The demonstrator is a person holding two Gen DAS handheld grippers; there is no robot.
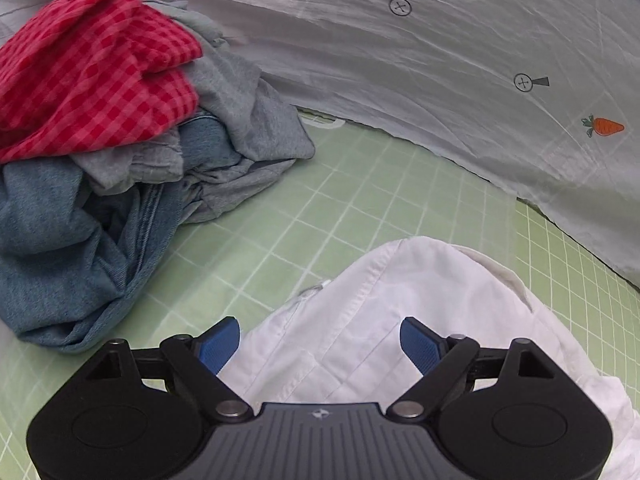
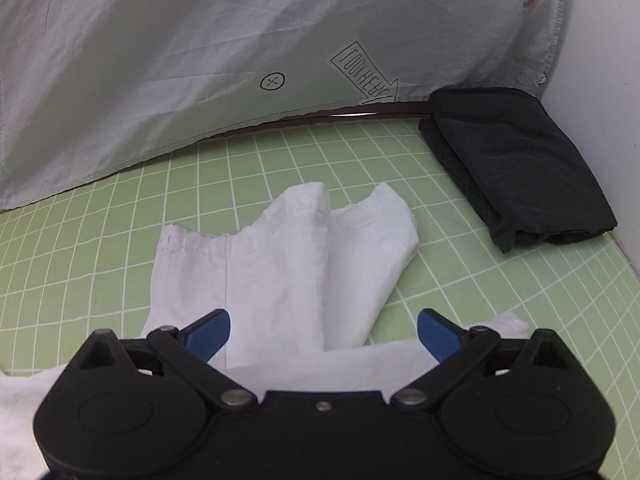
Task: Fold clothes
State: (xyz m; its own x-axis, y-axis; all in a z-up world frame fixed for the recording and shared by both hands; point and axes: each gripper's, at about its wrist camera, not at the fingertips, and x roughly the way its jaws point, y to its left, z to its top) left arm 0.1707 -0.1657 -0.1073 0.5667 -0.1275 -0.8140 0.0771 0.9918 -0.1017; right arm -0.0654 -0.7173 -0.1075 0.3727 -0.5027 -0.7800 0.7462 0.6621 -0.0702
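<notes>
Green gridded table [image 1: 360,200]; white shirt [image 1: 400,320] cut off below by both grippers. Left gripper [image 1: 320,344] and right gripper [image 2: 324,336] fingers spread wide, nothing gripped.

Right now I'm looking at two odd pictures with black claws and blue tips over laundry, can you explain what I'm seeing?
Each picture comes from a camera on a hand-held gripper, looking along its two blue-tipped fingers. The left gripper and right gripper are both open and hold nothing. Below them a white shirt lies on a green grid mat. The left view shows an unfolded pile: red checked cloth, grey garment, denim. The right view shows a folded black garment.
</notes>
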